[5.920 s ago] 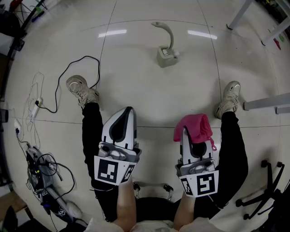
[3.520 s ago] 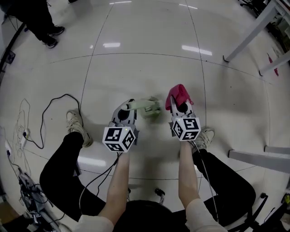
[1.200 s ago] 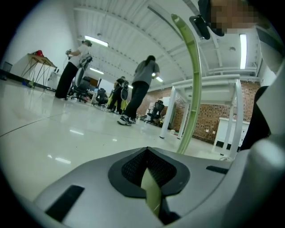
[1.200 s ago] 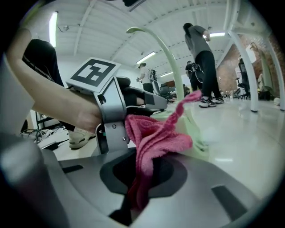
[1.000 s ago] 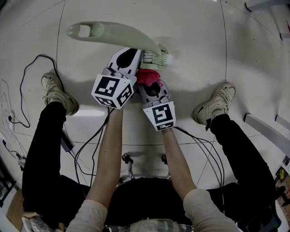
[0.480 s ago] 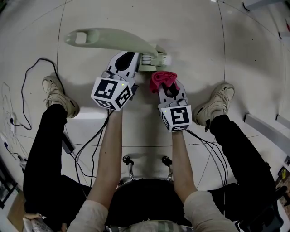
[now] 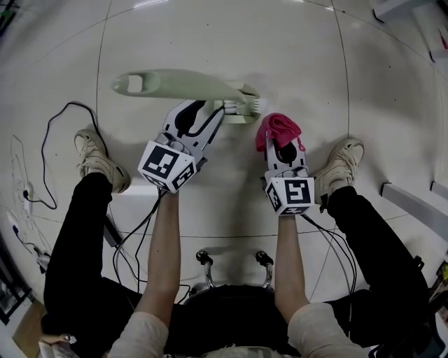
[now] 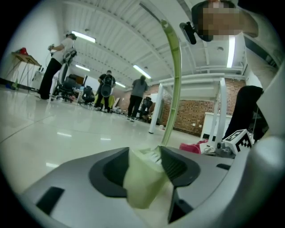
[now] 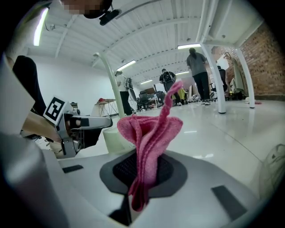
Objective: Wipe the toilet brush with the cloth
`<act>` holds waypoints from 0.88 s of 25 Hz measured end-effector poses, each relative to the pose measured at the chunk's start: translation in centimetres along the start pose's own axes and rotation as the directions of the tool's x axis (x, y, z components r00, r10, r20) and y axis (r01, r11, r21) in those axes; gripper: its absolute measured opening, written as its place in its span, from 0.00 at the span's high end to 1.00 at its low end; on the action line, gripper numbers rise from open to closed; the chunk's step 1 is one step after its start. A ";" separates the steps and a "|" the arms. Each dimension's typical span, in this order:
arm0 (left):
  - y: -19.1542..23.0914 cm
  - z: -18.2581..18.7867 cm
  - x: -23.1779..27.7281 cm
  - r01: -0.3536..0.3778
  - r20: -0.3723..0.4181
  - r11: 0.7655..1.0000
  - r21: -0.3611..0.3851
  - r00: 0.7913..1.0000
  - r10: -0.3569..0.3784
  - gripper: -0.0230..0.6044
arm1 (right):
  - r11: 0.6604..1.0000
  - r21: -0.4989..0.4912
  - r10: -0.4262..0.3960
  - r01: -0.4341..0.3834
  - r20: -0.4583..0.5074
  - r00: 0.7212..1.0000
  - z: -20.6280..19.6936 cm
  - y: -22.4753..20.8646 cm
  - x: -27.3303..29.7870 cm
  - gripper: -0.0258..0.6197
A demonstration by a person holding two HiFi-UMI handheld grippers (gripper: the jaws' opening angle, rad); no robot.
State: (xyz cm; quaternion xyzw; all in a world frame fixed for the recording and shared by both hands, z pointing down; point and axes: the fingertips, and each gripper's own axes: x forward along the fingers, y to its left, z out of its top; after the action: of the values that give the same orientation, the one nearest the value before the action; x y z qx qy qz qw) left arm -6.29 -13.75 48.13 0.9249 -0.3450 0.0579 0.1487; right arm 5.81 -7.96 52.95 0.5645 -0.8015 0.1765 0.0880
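The pale green toilet brush [image 7: 182, 82] stands on the floor, head down at its base [image 7: 243, 110], its curved handle [image 8: 173, 89] rising upward. My left gripper [image 7: 222, 112] is at the brush's lower end; its jaws are opening, with the green lower end [image 8: 147, 178] between them. My right gripper [image 7: 281, 143] is shut on a bunched pink cloth [image 7: 276, 129], to the right of the brush and apart from it. In the right gripper view the cloth [image 9: 149, 138] sticks up from the jaws, with the left gripper [image 9: 84, 127] and the green base [image 9: 116, 138] beyond it.
The person's shoes [image 7: 94, 157] [image 7: 339, 164] flank the work spot on the tiled floor. A black cable [image 7: 56, 133] loops at the left. Seat casters [image 7: 234, 262] sit below the arms. A white table leg [image 7: 392, 8] stands top right. People stand far off in both gripper views.
The right gripper with the pink cloth has drawn away from the brush to the right. The left gripper has stayed at the brush's base.
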 end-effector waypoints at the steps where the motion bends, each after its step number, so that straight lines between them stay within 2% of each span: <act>1: 0.2 -0.3 -0.3 0.024 -0.003 1.000 -0.016 1.000 -0.024 0.56 | 1.000 0.008 0.010 -0.010 -0.004 1.000 -0.1 0.3 -0.1 0.91; 2: 0.4 -0.5 -0.4 0.045 0.000 0.998 -0.032 0.999 -0.045 0.43 | 1.000 0.016 0.023 -0.023 -0.012 1.000 -0.3 0.8 -0.2 0.91; 4: 0.5 -0.8 -0.1 0.104 -0.018 0.994 -0.022 0.994 -0.105 0.31 | 0.998 0.034 0.053 -0.052 -0.037 0.998 -1.1 2.3 -0.1 0.91; 5: 0.0 -1.0 0.2 0.156 -0.055 0.988 0.013 0.986 -0.155 0.27 | 0.997 0.045 0.067 -0.064 -0.049 0.997 -1.5 3.0 0.1 0.91; 7: -1.5 -2.1 0.9 0.285 -0.173 0.952 0.112 0.949 -0.264 0.25 | 0.994 0.066 0.086 -0.082 -0.063 0.994 -2.1 3.9 0.5 0.91; 8: -2.0 -2.6 1.3 0.334 -0.224 0.929 0.157 0.928 -0.296 0.25 | 0.994 0.070 0.093 -0.088 -0.065 0.994 -2.2 4.1 0.8 0.91; 9: -2.1 -2.8 1.9 0.360 -0.251 0.913 0.192 0.917 -0.309 0.25 | 0.993 0.070 0.097 -0.093 -0.066 0.993 -2.2 4.2 1.1 0.91; 11: -1.5 -2.5 2.9 0.365 -0.245 0.907 0.212 0.918 -0.313 0.25 | 0.993 0.066 0.102 -0.098 -0.070 0.992 -2.1 4.1 1.6 0.91; 16: -2.0 -2.5 4.1 0.396 -0.237 0.902 0.171 0.905 -0.352 0.23 | 0.993 0.057 0.106 -0.102 -0.067 0.992 -2.1 3.5 2.4 0.91; 22: -1.9 -2.6 2.0 0.330 -0.191 0.940 0.085 0.931 -0.309 0.23 | 0.996 0.017 0.085 -0.084 -0.065 0.994 -1.3 1.3 3.9 0.91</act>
State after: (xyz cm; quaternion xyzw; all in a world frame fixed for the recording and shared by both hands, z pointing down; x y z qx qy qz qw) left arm -3.53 -12.81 50.54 0.9671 -0.1713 0.1339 0.1320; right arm 3.15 -10.44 55.20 0.5245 -0.8201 0.2044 0.1027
